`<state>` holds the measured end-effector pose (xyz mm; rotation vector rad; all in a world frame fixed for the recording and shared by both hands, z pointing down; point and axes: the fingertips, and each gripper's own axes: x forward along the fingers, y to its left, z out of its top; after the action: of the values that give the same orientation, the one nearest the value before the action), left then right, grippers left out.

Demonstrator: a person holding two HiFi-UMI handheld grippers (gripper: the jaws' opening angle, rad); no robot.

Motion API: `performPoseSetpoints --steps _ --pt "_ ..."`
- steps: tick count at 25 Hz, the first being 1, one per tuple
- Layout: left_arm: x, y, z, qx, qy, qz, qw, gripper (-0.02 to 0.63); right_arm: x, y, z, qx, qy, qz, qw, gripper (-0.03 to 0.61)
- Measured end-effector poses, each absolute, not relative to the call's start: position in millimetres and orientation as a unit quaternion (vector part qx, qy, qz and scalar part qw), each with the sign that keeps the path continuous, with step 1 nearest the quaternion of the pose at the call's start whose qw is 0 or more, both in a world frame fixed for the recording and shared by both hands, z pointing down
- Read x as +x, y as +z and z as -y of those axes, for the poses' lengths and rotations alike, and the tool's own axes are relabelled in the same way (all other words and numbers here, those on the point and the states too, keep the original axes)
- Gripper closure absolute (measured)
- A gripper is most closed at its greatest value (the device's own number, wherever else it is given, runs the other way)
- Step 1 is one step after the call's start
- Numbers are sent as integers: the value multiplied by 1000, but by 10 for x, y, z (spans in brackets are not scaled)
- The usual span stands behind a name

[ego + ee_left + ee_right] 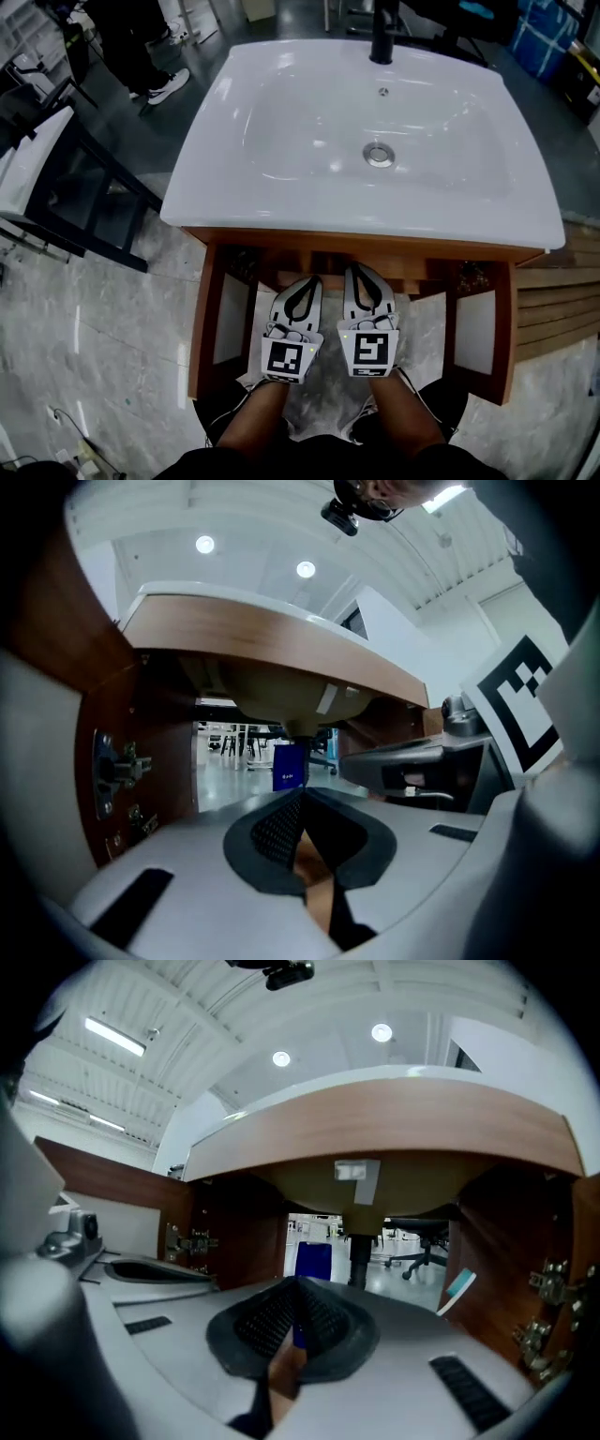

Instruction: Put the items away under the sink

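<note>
The white sink (309,178) tops a wooden cabinet (375,251) whose two doors stand open. Both grippers point side by side into the opening below. My left gripper (305,284) (298,794) has its jaws closed together with nothing between them. So does my right gripper (361,272) (298,1283). Straight ahead past the drain pipe (356,1258) stands a blue box-like thing (314,1262) (289,766). A teal-and-white toothbrush-like item (457,1290) leans by the cabinet's right wall.
The open left door (204,319) and right door (506,328) flank my arms, with hinges (117,761) (548,1283) on the inner walls. The basin underside (375,1180) hangs low overhead. A black frame table (94,192) stands left; wooden slats (562,300) lie right.
</note>
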<state>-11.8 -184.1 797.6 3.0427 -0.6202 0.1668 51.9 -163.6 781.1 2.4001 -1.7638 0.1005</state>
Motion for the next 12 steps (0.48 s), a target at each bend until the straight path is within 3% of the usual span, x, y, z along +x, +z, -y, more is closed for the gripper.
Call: performPoseSetpoints --steps 12 --pt "-168 5917 1430 970 97 207 77 598 481 5921 903 783 111 605 86 558"
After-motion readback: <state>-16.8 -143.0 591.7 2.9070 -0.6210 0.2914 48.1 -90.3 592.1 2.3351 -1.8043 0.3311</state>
